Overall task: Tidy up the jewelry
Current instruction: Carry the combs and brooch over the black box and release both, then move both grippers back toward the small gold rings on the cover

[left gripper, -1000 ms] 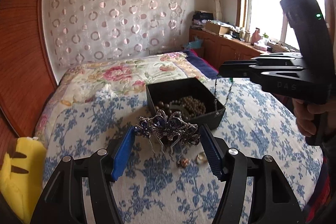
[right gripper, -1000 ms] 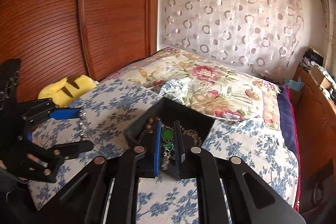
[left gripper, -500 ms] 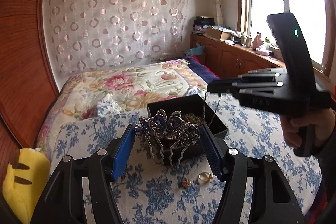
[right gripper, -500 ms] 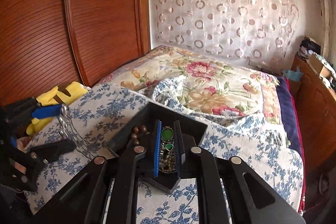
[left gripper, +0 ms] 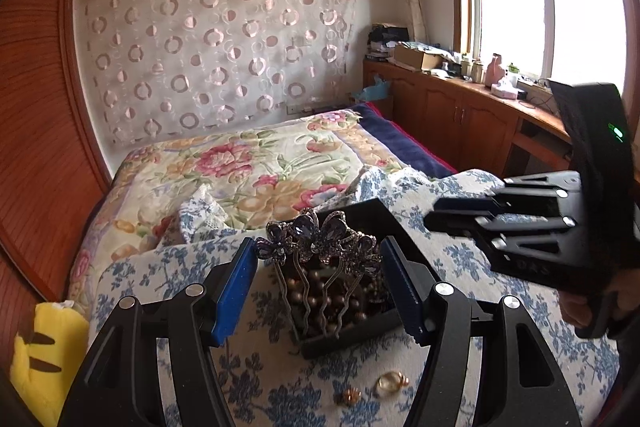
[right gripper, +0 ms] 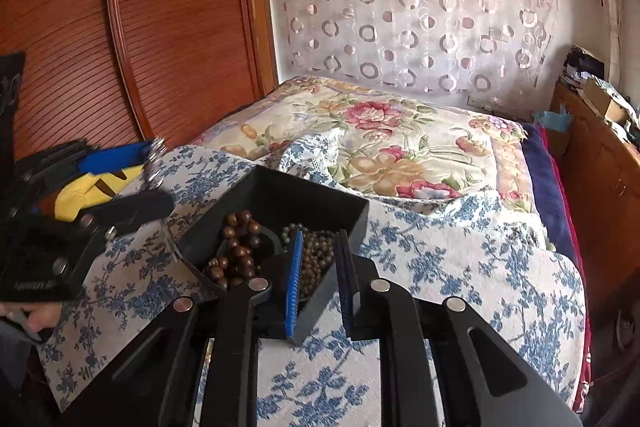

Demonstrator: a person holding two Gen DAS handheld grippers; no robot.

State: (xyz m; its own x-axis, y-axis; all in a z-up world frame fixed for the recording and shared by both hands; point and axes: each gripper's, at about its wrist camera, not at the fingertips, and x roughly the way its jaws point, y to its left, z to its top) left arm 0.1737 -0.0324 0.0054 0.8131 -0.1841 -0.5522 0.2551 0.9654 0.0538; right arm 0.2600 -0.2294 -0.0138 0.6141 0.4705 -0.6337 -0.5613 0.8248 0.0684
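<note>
1. Left wrist view: the left gripper (left gripper: 318, 269) clamps a hair comb (left gripper: 318, 241) with purple stones across its top, teeth hanging down, directly over the black box (left gripper: 362, 337) on the bedspread (left gripper: 460, 259). Judged from this, the comb is nearly delivered but not yet let go
2. Same view: beads (left gripper: 320, 291) already lie in the box, so part of the sorting looks done. A ring (left gripper: 387, 382) and a small gold piece (left gripper: 351, 395) sit loose on the bedspread just in front of the box, so these are left
3. Same view: the right gripper (left gripper: 434, 219) hovers to the right of the box; its jaws cannot be read from here
4. Right wrist view: the right gripper (right gripper: 318, 273) hangs over the near corner of the box (right gripper: 280, 193), its jaws narrow and opening, nothing between the pads. Brown beads (right gripper: 236, 247) and smaller beads (right gripper: 316, 251) fill the box below
5. Same view: the left gripper (right gripper: 154, 163) shows at the left edge with the comb (right gripper: 155, 163) blurred at its tips, beside the box
</note>
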